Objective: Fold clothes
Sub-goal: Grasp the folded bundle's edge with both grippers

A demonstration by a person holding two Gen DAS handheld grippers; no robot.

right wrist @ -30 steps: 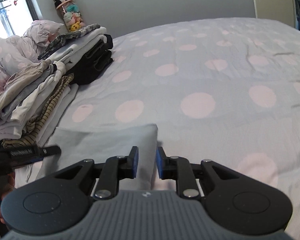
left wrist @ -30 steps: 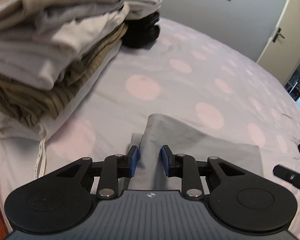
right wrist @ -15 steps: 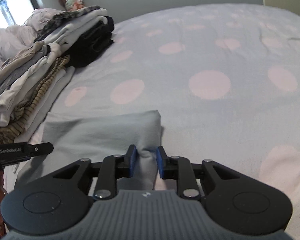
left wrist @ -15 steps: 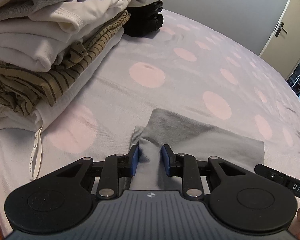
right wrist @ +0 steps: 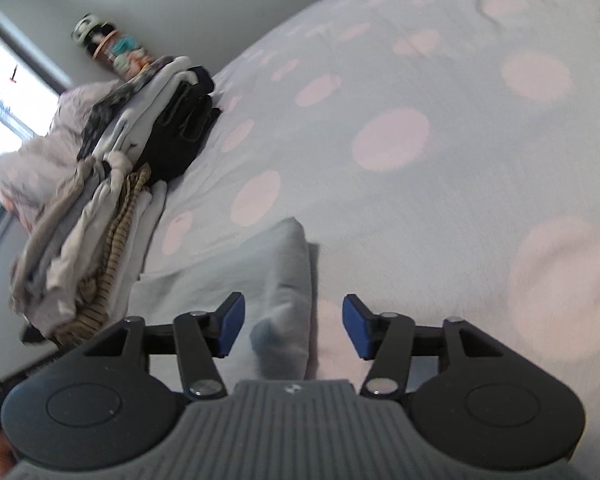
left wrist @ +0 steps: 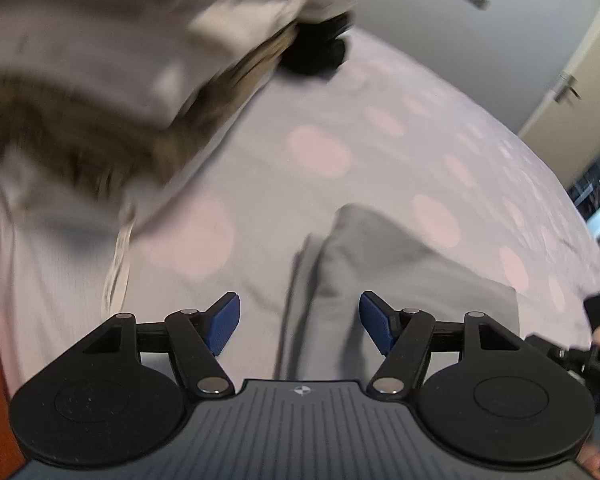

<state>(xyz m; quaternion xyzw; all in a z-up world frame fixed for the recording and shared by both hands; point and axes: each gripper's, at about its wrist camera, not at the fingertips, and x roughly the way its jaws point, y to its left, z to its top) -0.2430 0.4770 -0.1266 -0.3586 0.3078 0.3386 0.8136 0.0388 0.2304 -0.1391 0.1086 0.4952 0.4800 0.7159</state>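
A folded grey garment lies flat on the polka-dot bedspread; it also shows in the right wrist view. My left gripper is open, its blue pads apart over the garment's left end, holding nothing. My right gripper is open too, its pads apart on either side of the garment's right edge, empty. The left wrist view is blurred.
A tall pile of folded clothes stands at the left of the bed, blurred in the left wrist view, with a black folded stack behind it. A toy-filled jar stands by the window. A door is at far right.
Both grippers were shut on the grey garment and have opened, letting it go. The garment now lies on the bed. Both cameras have tilted and shifted.
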